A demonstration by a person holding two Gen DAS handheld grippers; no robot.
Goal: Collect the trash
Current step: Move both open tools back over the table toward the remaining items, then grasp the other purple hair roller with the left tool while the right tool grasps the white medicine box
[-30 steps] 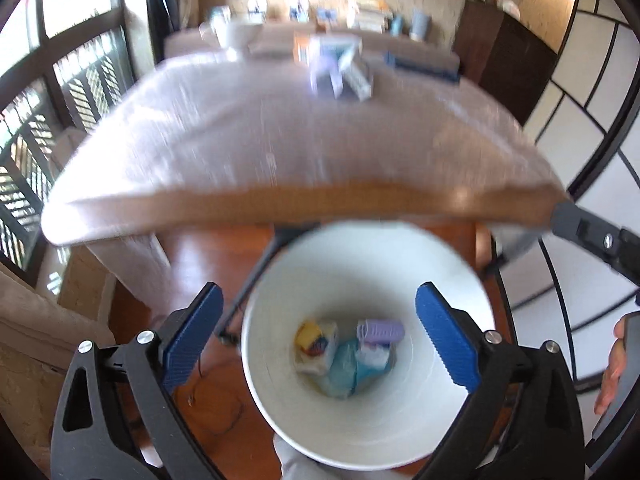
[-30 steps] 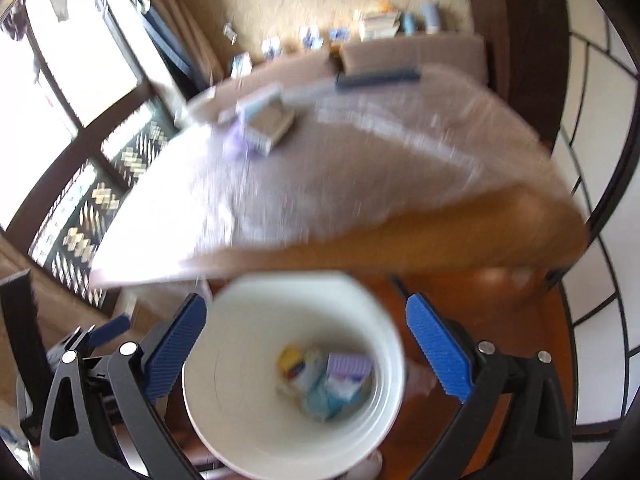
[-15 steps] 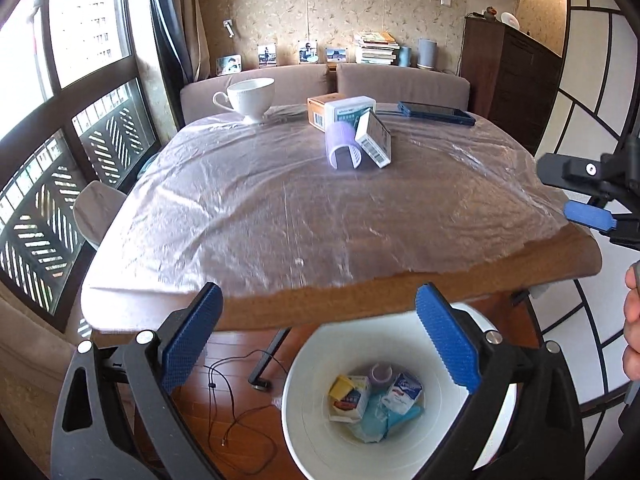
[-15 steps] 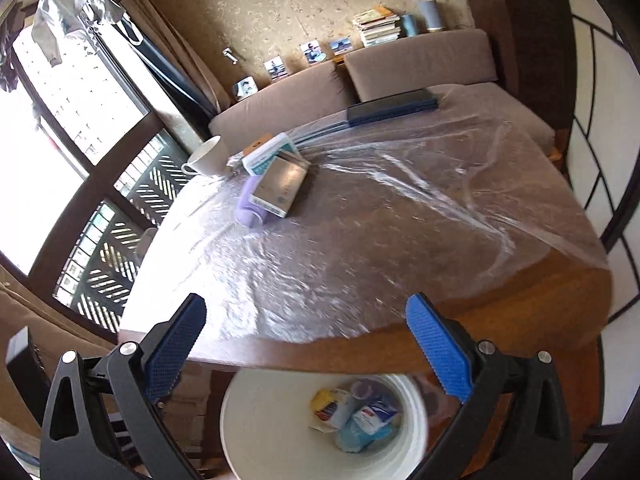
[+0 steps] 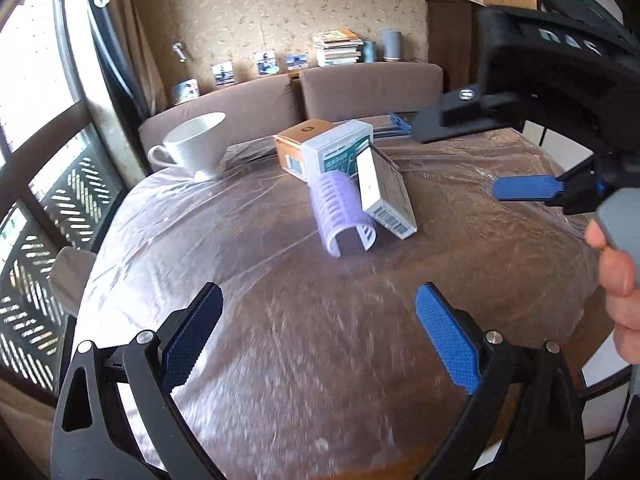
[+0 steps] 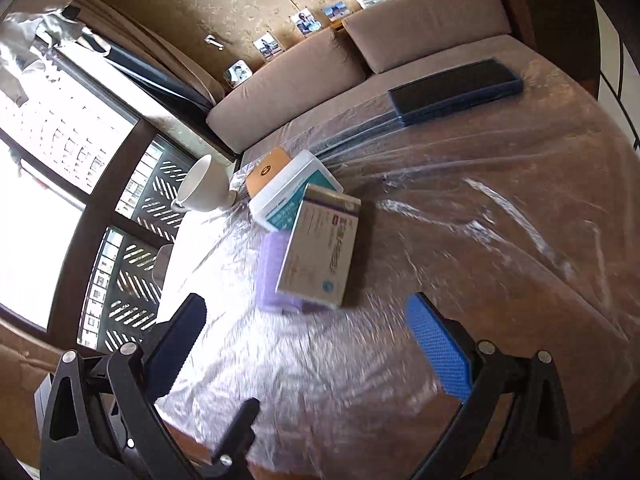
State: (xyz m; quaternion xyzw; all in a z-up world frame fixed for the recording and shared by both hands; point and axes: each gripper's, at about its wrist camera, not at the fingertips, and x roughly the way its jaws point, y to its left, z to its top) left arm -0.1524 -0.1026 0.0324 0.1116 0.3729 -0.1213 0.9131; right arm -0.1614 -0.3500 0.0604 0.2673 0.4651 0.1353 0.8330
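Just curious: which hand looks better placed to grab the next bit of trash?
Probably right: the right gripper is open, with the grey box straight ahead; the left gripper hangs farther back.

A wooden table [image 5: 500, 240] under clear plastic sheeting [image 5: 240, 240] carries a white cup [image 5: 196, 146] at ten o'clock. At twelve o'clock sit a purple hair roller [image 5: 344, 210], a white box [image 5: 386, 194] leaning on it, a teal-and-white box [image 5: 338, 150] and an orange box [image 5: 298, 142]. A dark phone [image 6: 456, 90] lies at one o'clock.

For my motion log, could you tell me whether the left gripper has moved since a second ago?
Yes. The left gripper rose from over the bin to above the table.
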